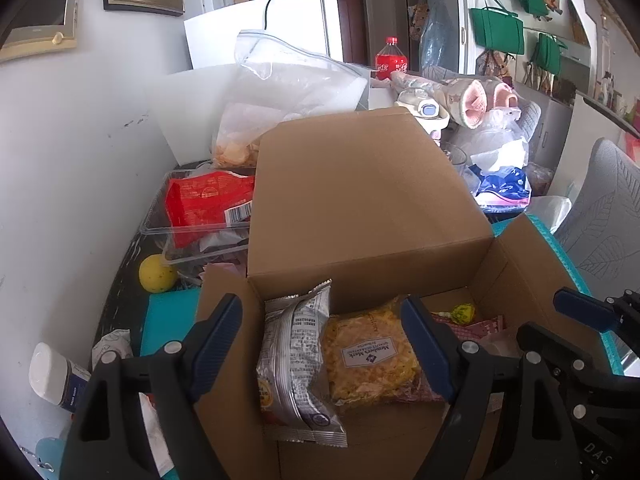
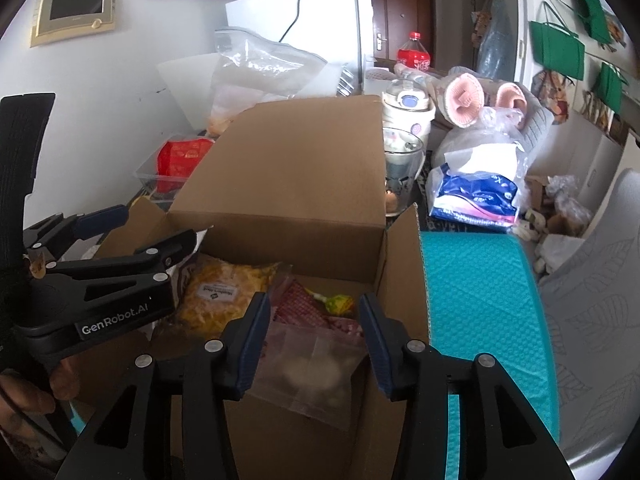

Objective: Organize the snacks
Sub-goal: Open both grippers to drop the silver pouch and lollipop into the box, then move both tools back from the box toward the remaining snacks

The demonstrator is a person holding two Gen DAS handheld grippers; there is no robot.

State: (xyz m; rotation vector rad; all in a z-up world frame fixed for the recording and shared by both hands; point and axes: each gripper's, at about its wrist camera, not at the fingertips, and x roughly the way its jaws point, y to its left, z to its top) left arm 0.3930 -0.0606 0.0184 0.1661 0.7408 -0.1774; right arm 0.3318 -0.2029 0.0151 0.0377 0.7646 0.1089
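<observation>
An open cardboard box (image 1: 372, 200) (image 2: 296, 176) holds a silver snack packet (image 1: 298, 364), a yellow Member's Mark bag (image 1: 370, 356) (image 2: 224, 292), a red packet (image 2: 304, 306), a yellow-green candy (image 1: 462, 313) (image 2: 338, 303) and a clear pouch (image 2: 316, 376). My left gripper (image 1: 322, 344) is open above the silver packet and yellow bag, holding nothing. My right gripper (image 2: 316, 344) is open above the clear pouch, empty. Each gripper shows in the other's view, the right (image 1: 592, 320) and the left (image 2: 132, 232).
A clear tray (image 1: 192, 232) with a red bag (image 1: 208, 200) sits left of the box beside a yellow ball (image 1: 157, 273). A zip bag of chips (image 1: 264, 120), a glass jar (image 2: 402, 168), a tissue pack (image 2: 476, 196) and a teal mailer (image 2: 484, 312) surround it.
</observation>
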